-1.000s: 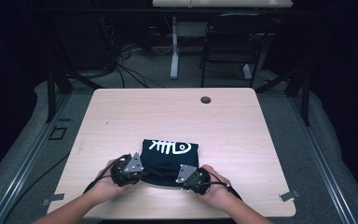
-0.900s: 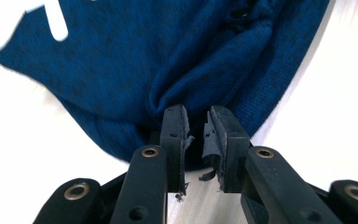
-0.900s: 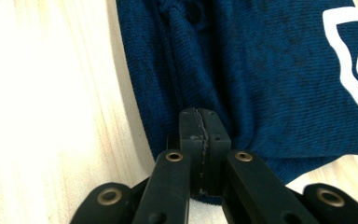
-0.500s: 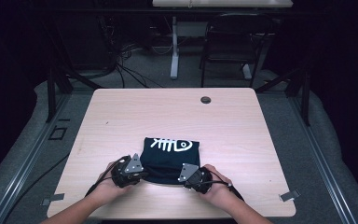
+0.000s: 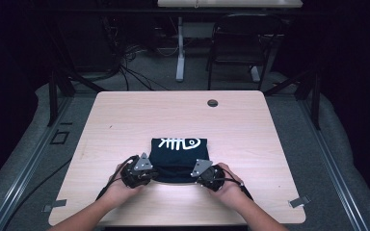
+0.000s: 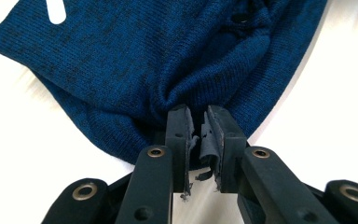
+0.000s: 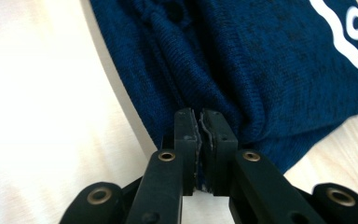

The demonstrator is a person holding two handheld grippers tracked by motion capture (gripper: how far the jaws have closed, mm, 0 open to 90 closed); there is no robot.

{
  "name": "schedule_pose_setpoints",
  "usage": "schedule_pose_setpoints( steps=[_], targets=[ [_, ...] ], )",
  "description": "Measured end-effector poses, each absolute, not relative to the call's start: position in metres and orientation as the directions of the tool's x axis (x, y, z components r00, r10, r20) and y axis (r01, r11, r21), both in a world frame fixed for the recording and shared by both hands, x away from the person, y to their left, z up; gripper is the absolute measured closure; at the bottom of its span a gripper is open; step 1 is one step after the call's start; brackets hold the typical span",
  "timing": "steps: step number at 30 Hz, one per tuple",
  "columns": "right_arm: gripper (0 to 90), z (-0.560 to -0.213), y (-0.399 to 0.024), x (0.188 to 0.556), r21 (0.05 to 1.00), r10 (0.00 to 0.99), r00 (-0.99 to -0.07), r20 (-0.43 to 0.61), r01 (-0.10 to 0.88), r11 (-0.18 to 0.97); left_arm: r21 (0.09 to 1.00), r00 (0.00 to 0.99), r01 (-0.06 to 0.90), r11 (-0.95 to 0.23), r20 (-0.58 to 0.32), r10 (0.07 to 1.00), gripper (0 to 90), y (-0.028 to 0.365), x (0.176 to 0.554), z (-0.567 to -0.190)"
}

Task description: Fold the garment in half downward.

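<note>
Nearest the person, at about six o'clock on the table (image 5: 125, 120), the two hands come in from the bottom edge, each working a gripper against the near hem of a folded dark-blue knit garment (image 5: 179, 155). The left gripper (image 5: 148, 171) sits at the garment's seven o'clock corner; its jaws stand almost together, and in the left gripper view a bunch of the knit (image 6: 135, 65) is gathered into the narrow gap between them (image 6: 197, 119), so it looks pinched there. The right gripper (image 5: 198, 174) sits at the five o'clock corner — its jaws have just been opening a touch, yet in the right gripper view they stand nearly closed (image 7: 200, 122), with the fabric (image 7: 242, 56) puckered into folds that run to the tips, so I judge it has the hem too. Holding both near corners at once makes sense: a soft garment sags if taken by one point, and two matched grips keep the hem straight for a fold or a drag. The garment lies flat at the near middle of the table, its white fish-skeleton print (image 5: 179, 143) along the far edge at twelve o'clock, face up. Farther off, near the table's far edge at about one o'clock, is a small dark round cap (image 5: 212, 103) — well apart from the work.
</note>
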State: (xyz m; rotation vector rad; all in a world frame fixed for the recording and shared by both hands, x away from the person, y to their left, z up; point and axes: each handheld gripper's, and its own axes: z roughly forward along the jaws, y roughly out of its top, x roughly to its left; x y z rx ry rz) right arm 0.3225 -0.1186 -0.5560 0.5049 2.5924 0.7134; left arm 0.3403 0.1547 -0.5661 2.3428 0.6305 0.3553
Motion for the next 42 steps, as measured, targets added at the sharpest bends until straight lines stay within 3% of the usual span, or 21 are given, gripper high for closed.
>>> schedule_pose_setpoints(
  steps=[13, 20, 29, 42],
  targets=[
    [79.6, -0.553, -0.131, 0.327, 0.583, 0.486, -0.839, -0.246, 0.273, 0.765, 0.687, 0.823, 0.374, -0.623, 0.063, 0.564, 77.2, 0.156, 0.344, -0.565],
    [74.6, -0.547, -0.137, 0.316, 0.603, 0.504, -0.833, -0.229, 0.285, 0.745, 0.716, 0.832, 0.376, -0.588, 0.018, 0.555, 67.7, 0.163, 0.336, -0.563],
    [66.7, -0.541, -0.149, 0.310, 0.638, 0.563, -0.803, -0.196, 0.332, 0.695, 0.755, 0.779, 0.426, -0.499, -0.026, 0.627, 56.6, 0.184, 0.332, -0.551],
    [58.6, -0.533, -0.171, 0.295, 0.701, 0.661, -0.739, -0.129, 0.404, 0.588, 0.780, 0.702, 0.474, -0.409, -0.054, 0.711, 53.2, 0.218, 0.324, -0.547]
  ],
)
